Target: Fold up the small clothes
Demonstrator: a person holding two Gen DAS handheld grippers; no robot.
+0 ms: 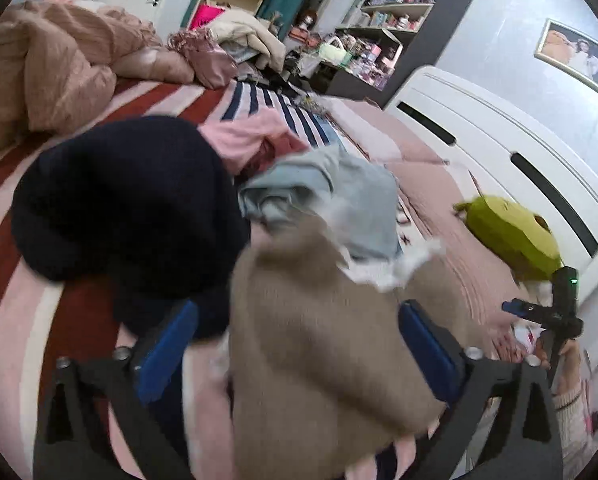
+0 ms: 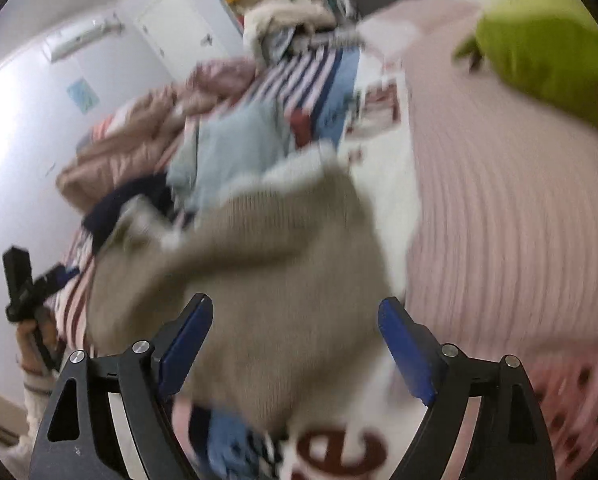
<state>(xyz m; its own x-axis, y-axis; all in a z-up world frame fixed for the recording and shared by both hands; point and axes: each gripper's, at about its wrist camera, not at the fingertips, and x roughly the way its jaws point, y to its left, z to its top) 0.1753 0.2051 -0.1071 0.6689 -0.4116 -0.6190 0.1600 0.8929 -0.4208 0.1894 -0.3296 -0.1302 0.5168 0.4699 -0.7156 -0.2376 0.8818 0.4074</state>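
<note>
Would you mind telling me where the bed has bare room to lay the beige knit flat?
The pink ribbed cover lies bare between the beige knit and the green plush. Crowded: navy hat, light blue garment and pink garment bunch together.

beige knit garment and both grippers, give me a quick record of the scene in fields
surface: striped bedspread on a bed
main item: beige knit garment, blurred, lying between the open jaws in both wrist views
left gripper: open, blue pads either side of the knit
right gripper: open, not clamped on the cloth
nearby clothes: dark navy knit left of it, light blue garment beyond it
other: green plush toy farther right on the bed
fold state: cannot tell, bunched and motion-blurred
</note>
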